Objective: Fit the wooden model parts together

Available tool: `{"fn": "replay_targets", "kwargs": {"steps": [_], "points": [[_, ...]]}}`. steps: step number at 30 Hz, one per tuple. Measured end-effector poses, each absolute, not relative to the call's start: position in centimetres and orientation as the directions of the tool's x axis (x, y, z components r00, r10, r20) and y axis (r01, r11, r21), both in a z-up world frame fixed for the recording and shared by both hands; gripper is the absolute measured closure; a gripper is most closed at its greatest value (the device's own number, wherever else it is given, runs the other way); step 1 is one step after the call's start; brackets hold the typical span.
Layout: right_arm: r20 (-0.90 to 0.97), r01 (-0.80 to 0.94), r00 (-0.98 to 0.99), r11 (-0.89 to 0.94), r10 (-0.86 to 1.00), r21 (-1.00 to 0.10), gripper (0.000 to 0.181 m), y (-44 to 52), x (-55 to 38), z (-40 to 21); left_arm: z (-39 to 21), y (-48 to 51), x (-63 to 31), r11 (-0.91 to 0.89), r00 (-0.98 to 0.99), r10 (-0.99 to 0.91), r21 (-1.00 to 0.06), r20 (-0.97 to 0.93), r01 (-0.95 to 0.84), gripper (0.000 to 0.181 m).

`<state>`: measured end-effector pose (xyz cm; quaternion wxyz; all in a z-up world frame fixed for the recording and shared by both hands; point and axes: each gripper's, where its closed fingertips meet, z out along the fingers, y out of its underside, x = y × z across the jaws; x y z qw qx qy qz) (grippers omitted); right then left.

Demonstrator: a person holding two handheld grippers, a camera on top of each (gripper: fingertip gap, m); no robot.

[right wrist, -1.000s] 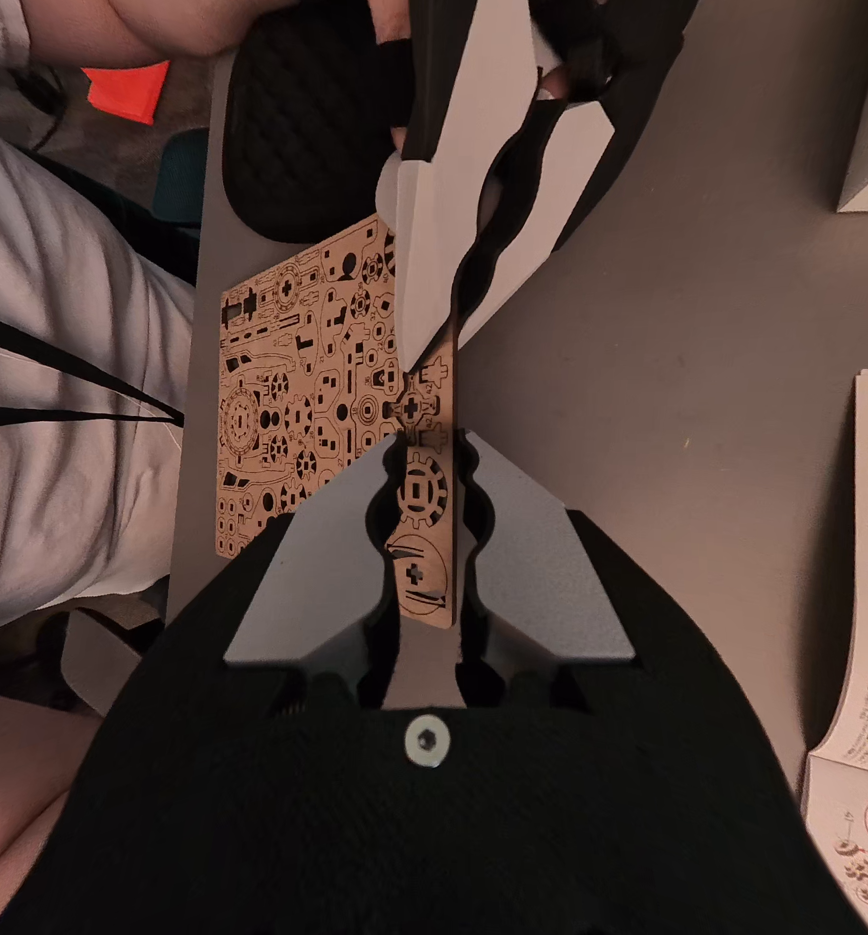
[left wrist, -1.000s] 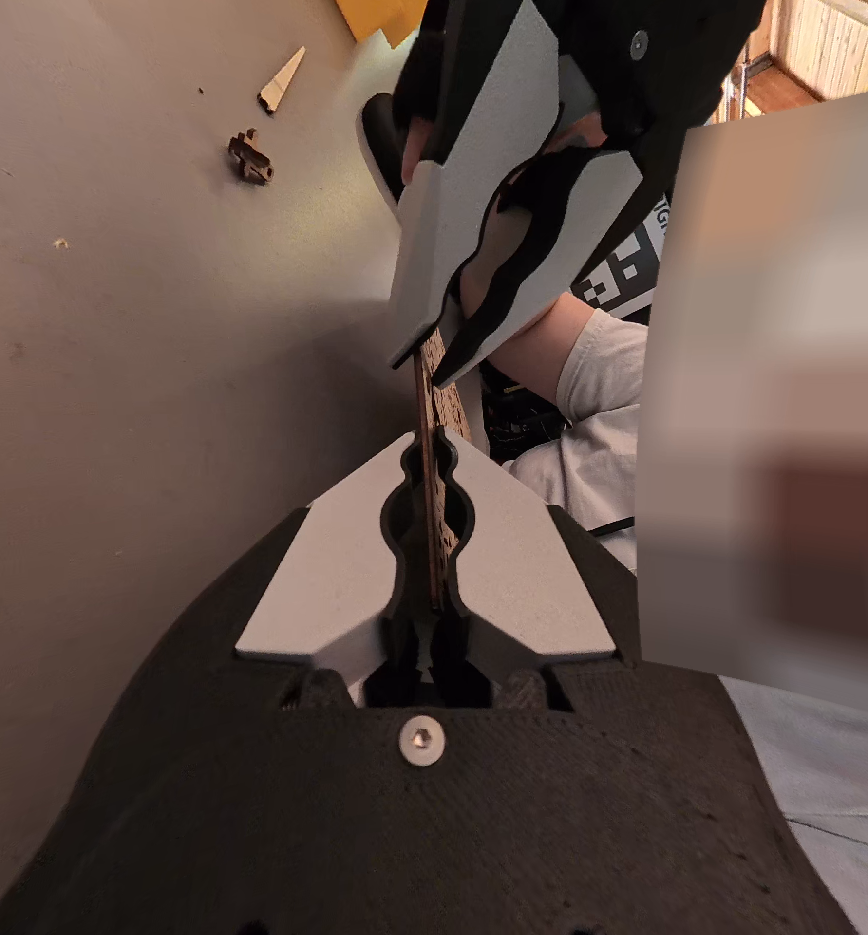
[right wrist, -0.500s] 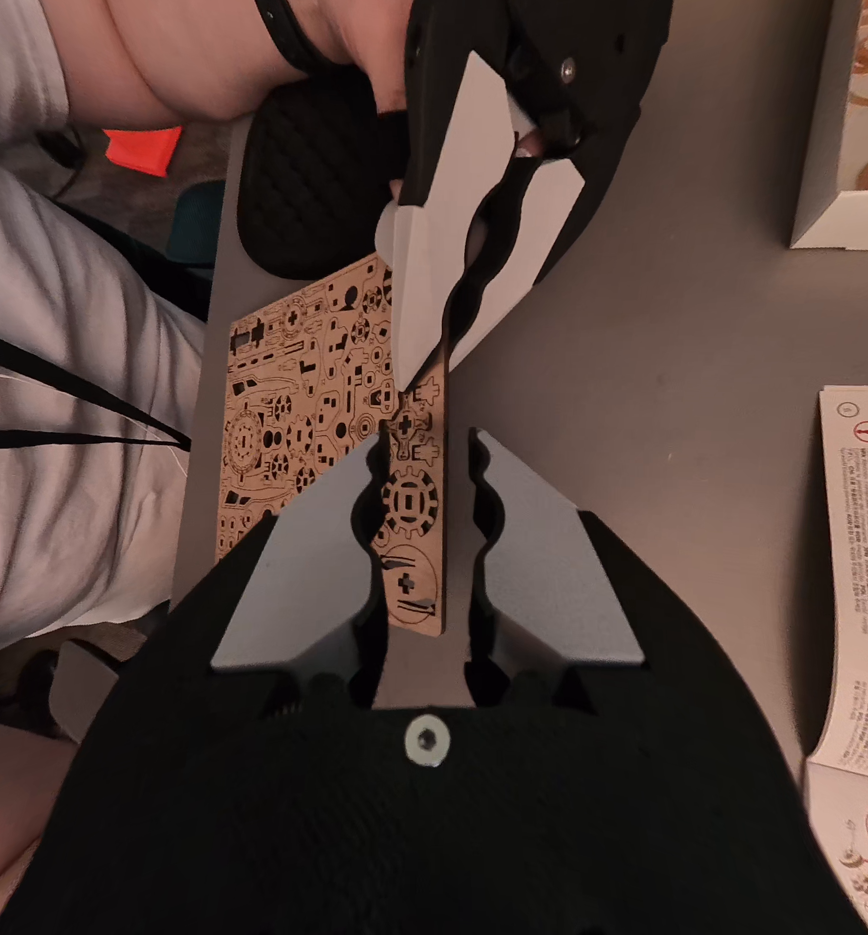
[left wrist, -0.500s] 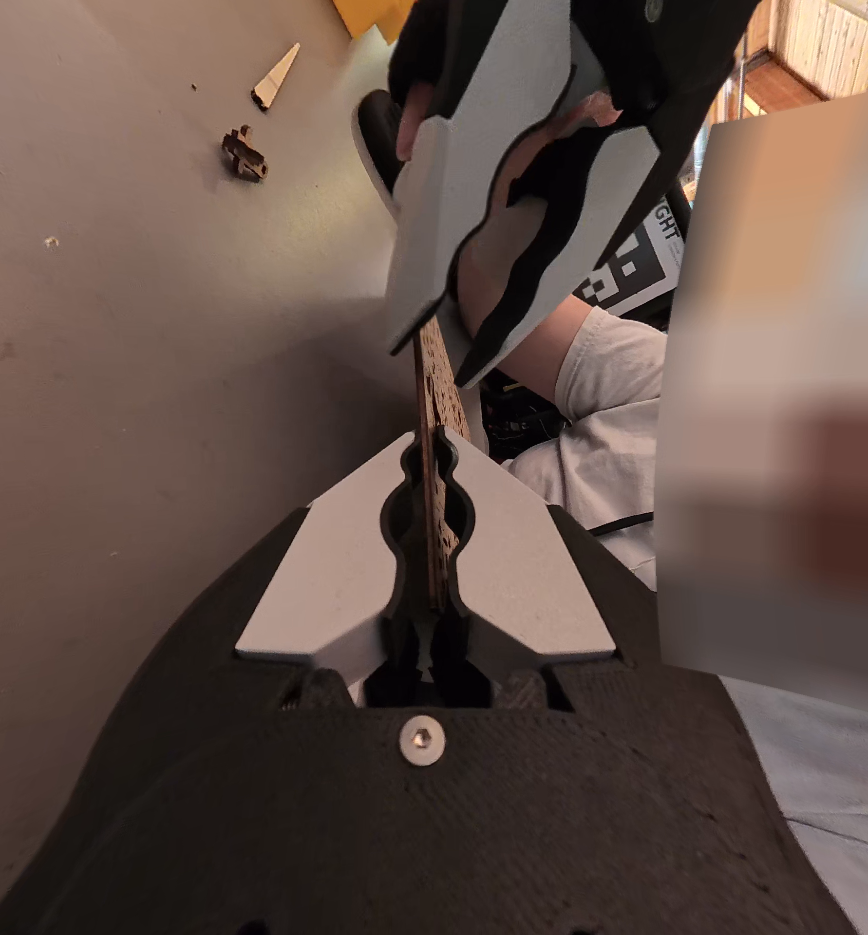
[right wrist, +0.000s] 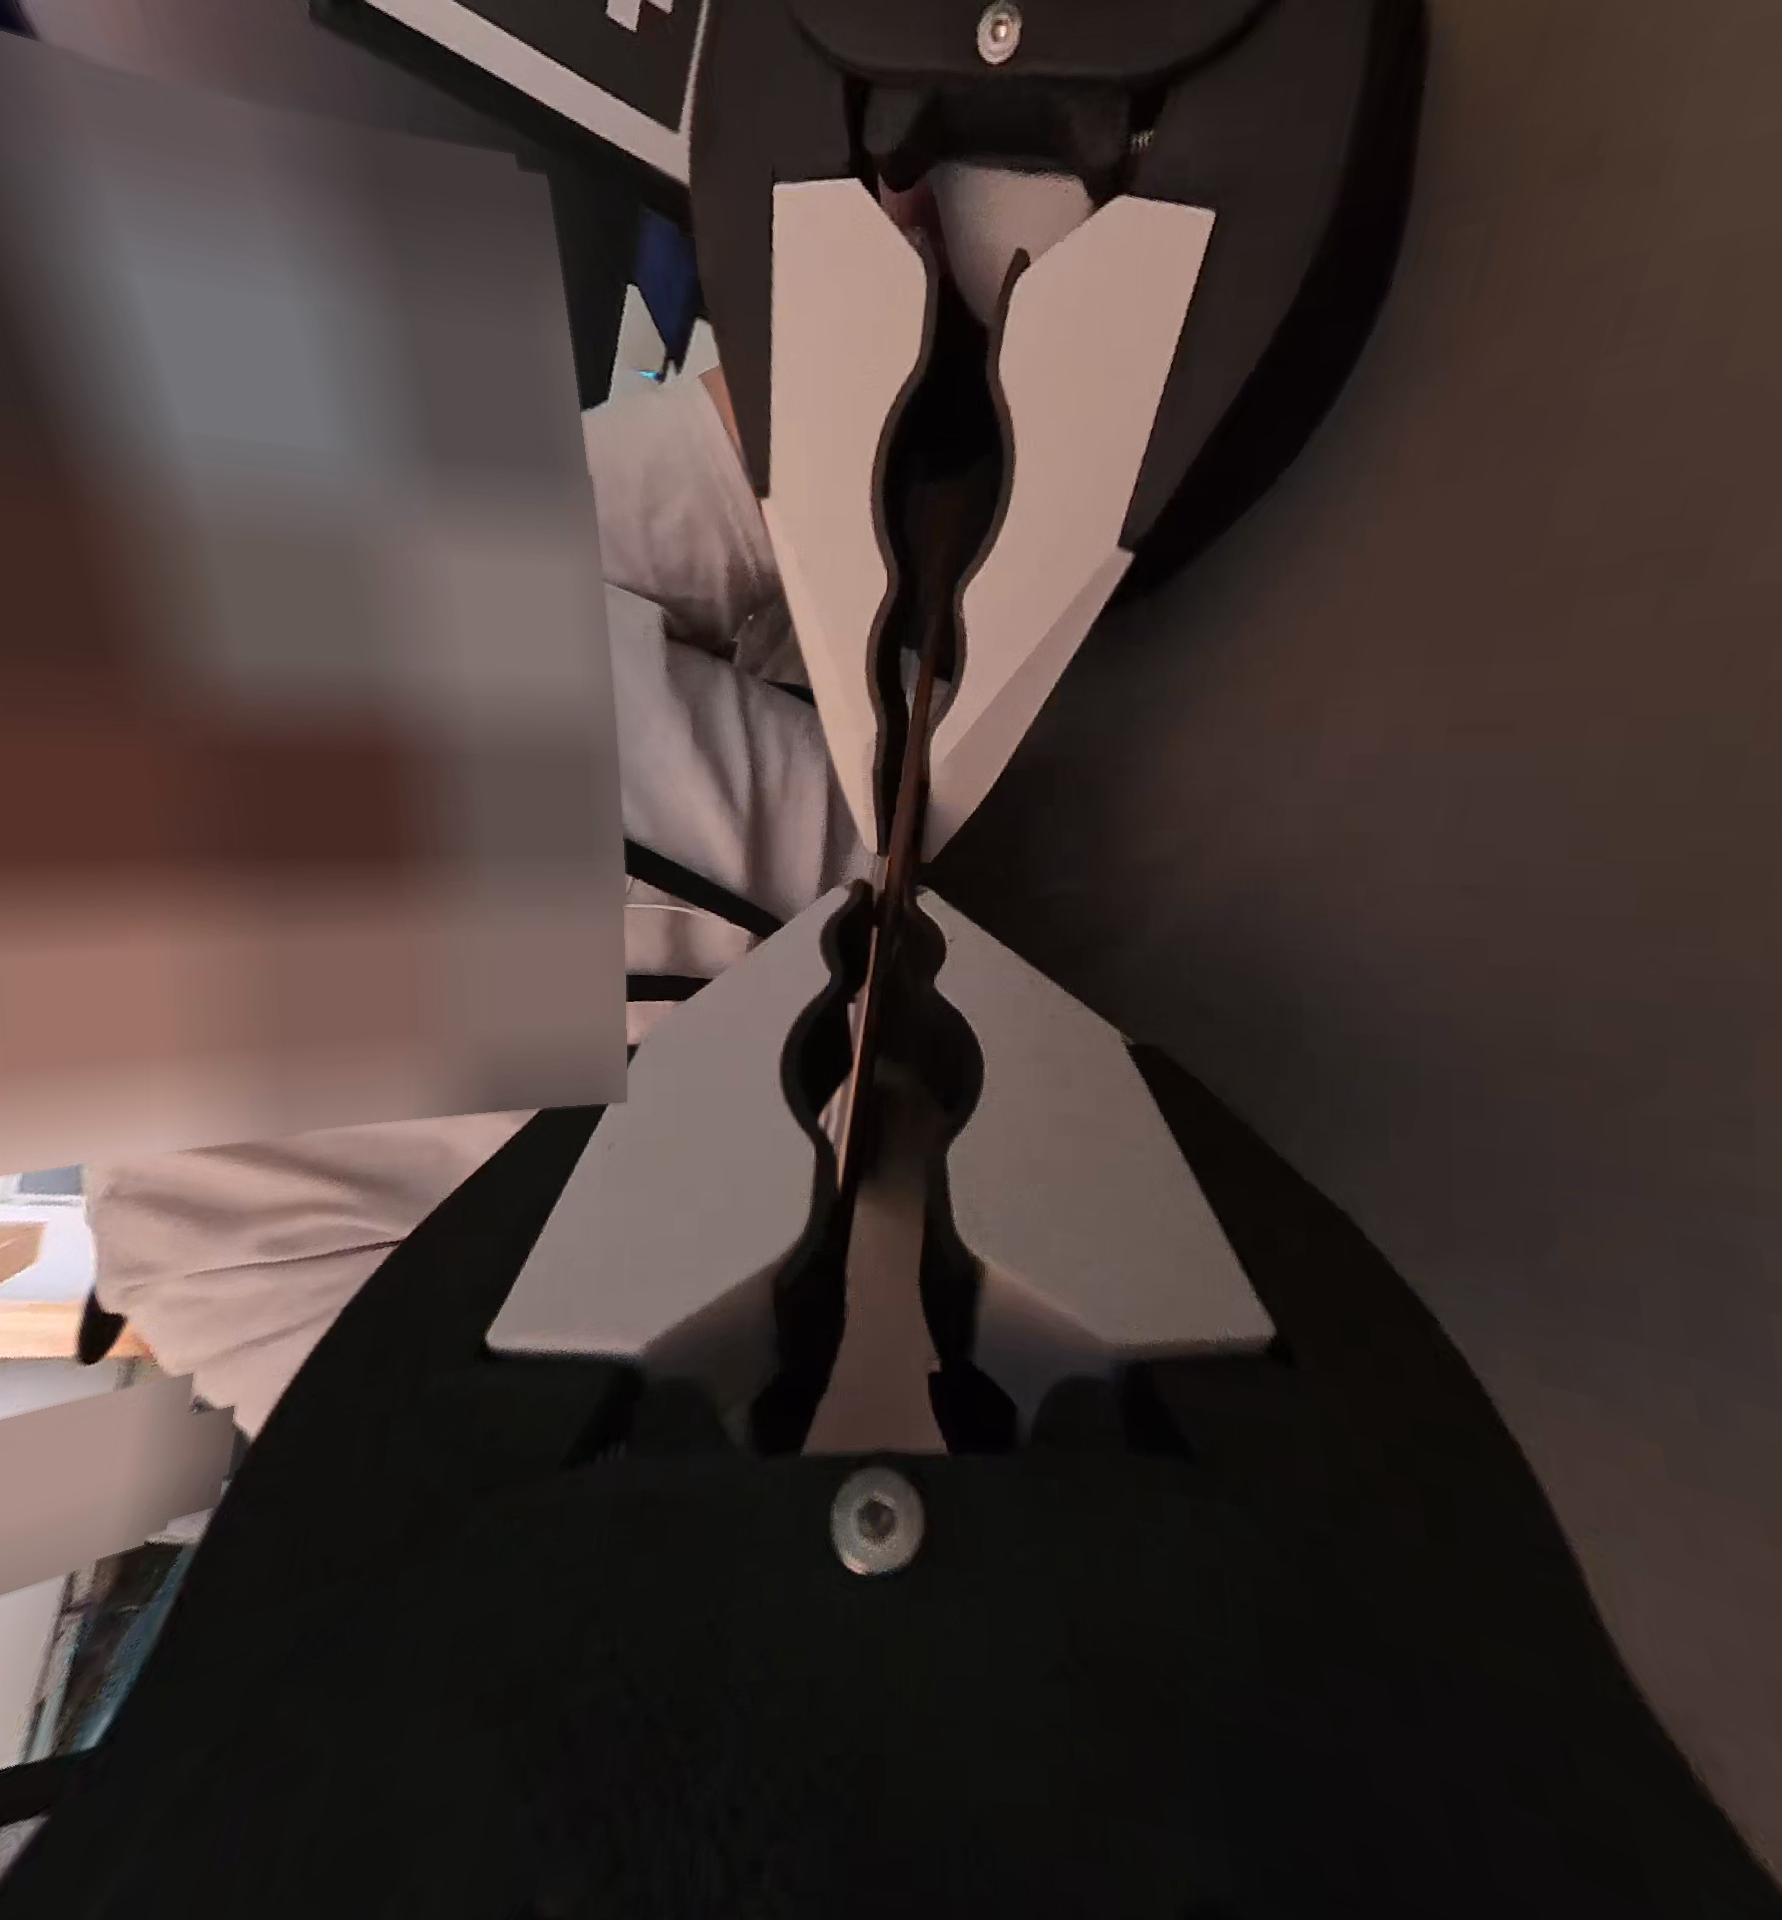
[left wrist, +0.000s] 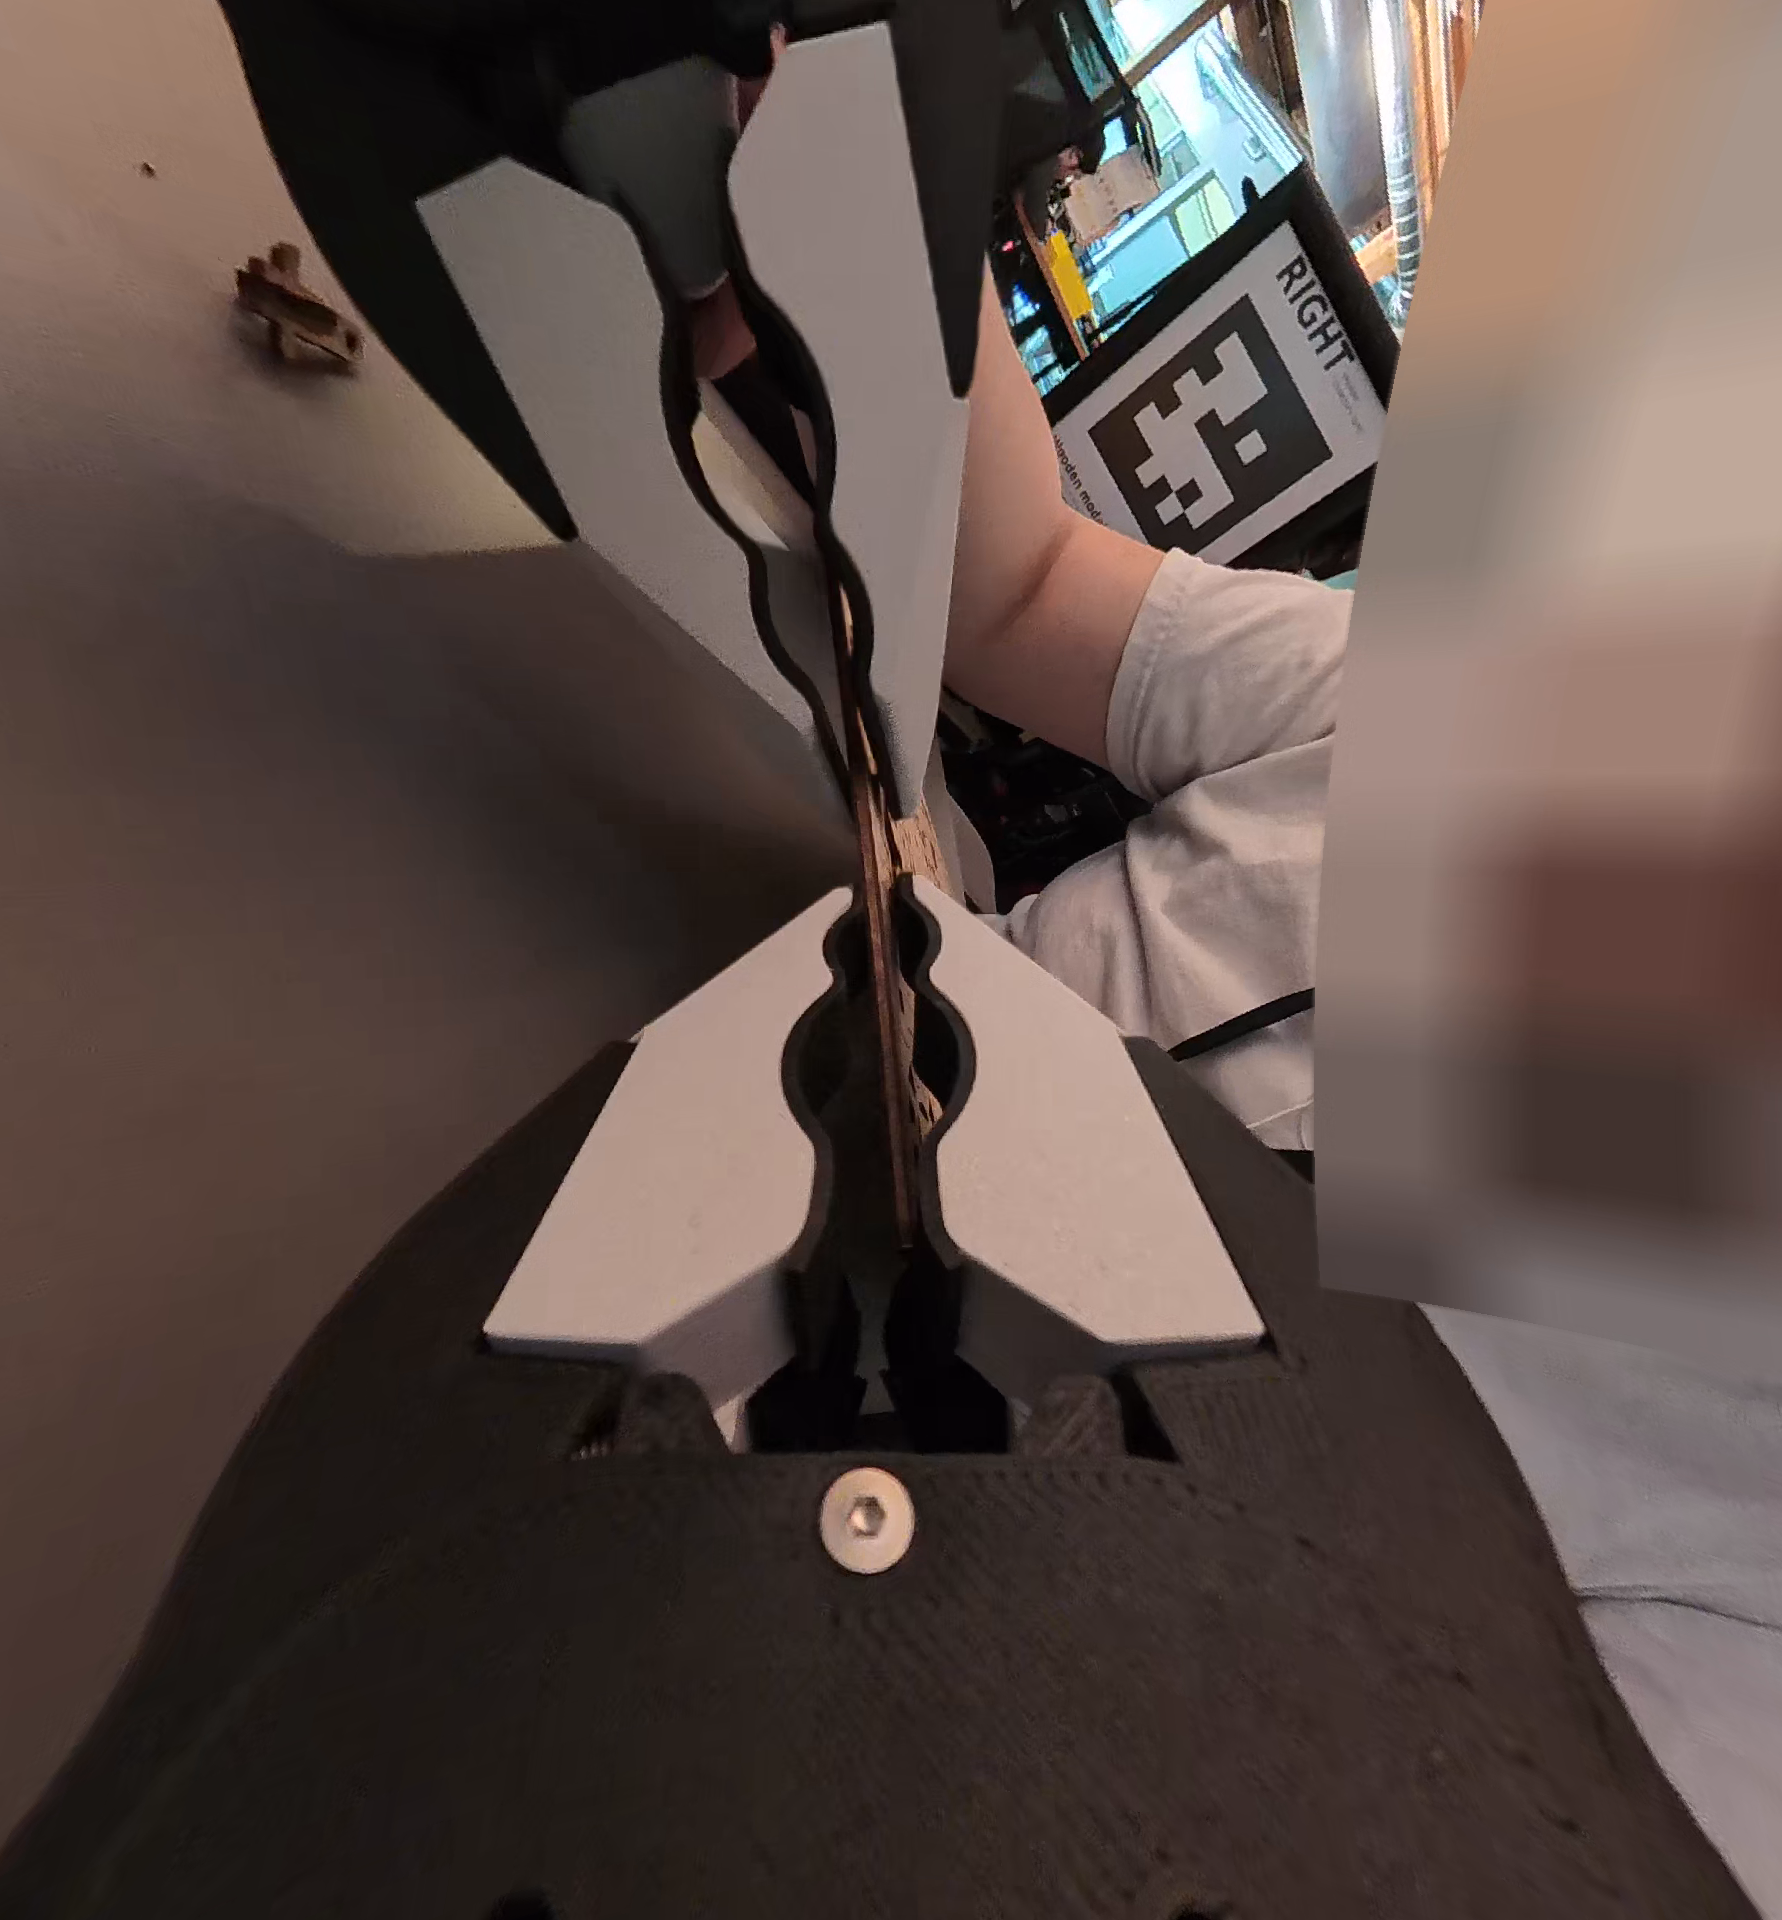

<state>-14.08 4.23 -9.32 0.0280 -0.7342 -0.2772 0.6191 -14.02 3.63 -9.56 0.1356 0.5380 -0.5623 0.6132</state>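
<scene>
Left wrist view, both jaws clamped on edge-on wooden sheet (left wrist: 885, 1039), small wooden piece (left wrist: 297, 317) on table (left wrist: 139, 831).

A white card (left wrist: 1219, 416) stands behind the person's arm in the left wrist view; it carries a black square code marker, one printed word along its side and a partly hidden line of small print below. In the right wrist view, a corner of a similar black-and-white marker card (right wrist: 648, 42) shows at the top edge.
</scene>
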Motion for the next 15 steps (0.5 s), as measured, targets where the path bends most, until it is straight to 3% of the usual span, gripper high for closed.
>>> {"fn": "replay_targets", "kwargs": {"steps": [4, 15], "points": [[-0.928, 0.355, 0.055, -0.876, 0.368, -0.326, 0.177, 4.02, -14.17, -9.30, -9.57, 3.42, -14.12, -0.318, -0.389, -0.446, -0.549, 0.806, -0.773, 0.179], [-0.922, 0.389, 0.040, -0.856, 0.386, -0.341, 0.170, 3.32, -14.10, -9.13, -9.69, 3.11, -14.11, -0.318, -0.378, -0.436, -0.533, 0.817, -0.784, 0.179]]}}
